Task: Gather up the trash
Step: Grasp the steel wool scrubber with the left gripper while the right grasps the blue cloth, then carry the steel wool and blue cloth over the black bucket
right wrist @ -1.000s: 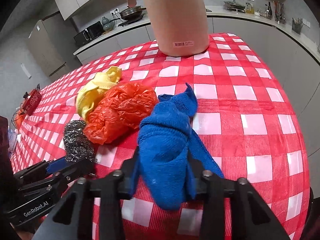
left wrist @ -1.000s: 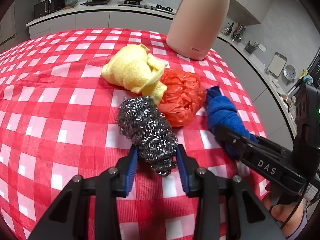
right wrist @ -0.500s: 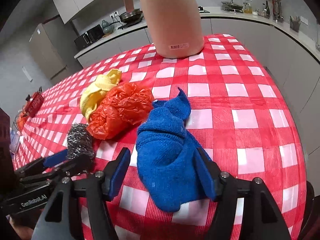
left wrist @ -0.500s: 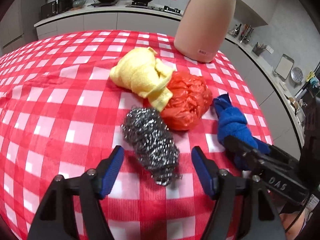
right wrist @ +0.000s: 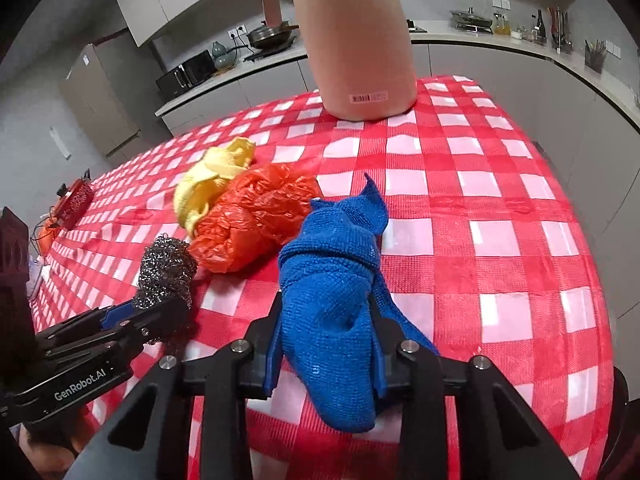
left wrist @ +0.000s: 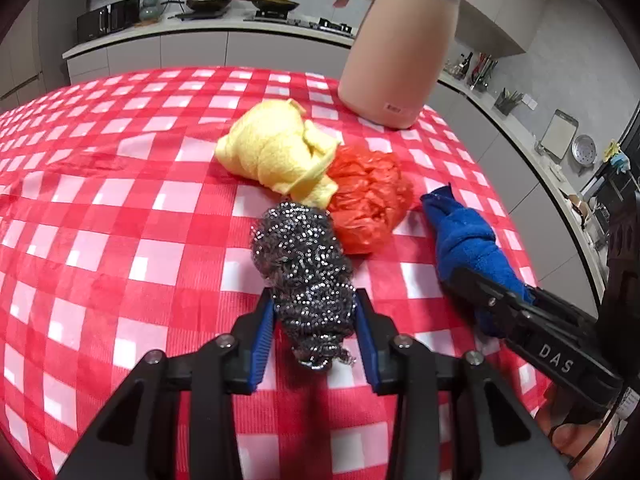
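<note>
Clamping the grey steel-wool scouring pad [left wrist: 308, 272] between blue pads, the left hand-held gripper [left wrist: 316, 320] rests low on the counter's red-and-white checked cloth [left wrist: 100, 220]. The right hand-held gripper [right wrist: 326, 344] squeezes the knotted blue microfibre cloth [right wrist: 336, 276]. At twelve o'clock of the pad lie a crumpled yellow cloth [left wrist: 276, 148] and an orange plastic bag [left wrist: 368, 200], touching. A tall pink jug [left wrist: 400, 52] stands beyond, before grey kitchen cabinets [left wrist: 192, 48].
</note>
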Tool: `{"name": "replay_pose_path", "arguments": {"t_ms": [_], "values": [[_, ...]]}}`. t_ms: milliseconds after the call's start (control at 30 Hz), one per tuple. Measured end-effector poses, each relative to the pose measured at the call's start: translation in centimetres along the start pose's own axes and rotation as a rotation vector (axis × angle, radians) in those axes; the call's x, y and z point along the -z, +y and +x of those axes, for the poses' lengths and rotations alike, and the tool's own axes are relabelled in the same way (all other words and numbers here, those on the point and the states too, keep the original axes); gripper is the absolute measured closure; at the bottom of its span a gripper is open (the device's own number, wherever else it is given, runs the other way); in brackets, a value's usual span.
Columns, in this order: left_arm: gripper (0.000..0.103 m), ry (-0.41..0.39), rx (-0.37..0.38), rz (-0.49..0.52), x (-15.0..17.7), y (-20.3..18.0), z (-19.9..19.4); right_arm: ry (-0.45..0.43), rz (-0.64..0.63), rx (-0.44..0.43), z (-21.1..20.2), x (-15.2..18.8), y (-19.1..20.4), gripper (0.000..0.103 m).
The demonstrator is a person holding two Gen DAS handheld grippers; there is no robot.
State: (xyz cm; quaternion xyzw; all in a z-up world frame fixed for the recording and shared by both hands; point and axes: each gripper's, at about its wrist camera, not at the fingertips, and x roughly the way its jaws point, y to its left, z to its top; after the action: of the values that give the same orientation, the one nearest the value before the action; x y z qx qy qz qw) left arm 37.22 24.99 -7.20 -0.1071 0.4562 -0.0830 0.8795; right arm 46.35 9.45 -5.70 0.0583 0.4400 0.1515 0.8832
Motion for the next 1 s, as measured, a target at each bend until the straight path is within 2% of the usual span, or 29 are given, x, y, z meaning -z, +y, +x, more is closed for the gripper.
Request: {"name": "replay_pose_path", "arguments": {"t_ms": [467, 767, 1000], "values": [[0.063, -0.067, 0.048, 0.054, 1.8, -5.6, -4.5, -0.100, 0.039, -0.024, -8.9, 2.4, -2.9, 0.066], [0.063, -0.069, 0.141, 0.150, 3.0, -13.7, -4.8, -0.161, 0.113, 0.031, -15.2, 5.5, -9.0, 0.066], [0.063, -0.031, 0.242, 0.241, 4.1, -20.6, -3.3, -0.181, 0.206, 0.103, -19.2, 8.3, -15.2, 0.066]]}}
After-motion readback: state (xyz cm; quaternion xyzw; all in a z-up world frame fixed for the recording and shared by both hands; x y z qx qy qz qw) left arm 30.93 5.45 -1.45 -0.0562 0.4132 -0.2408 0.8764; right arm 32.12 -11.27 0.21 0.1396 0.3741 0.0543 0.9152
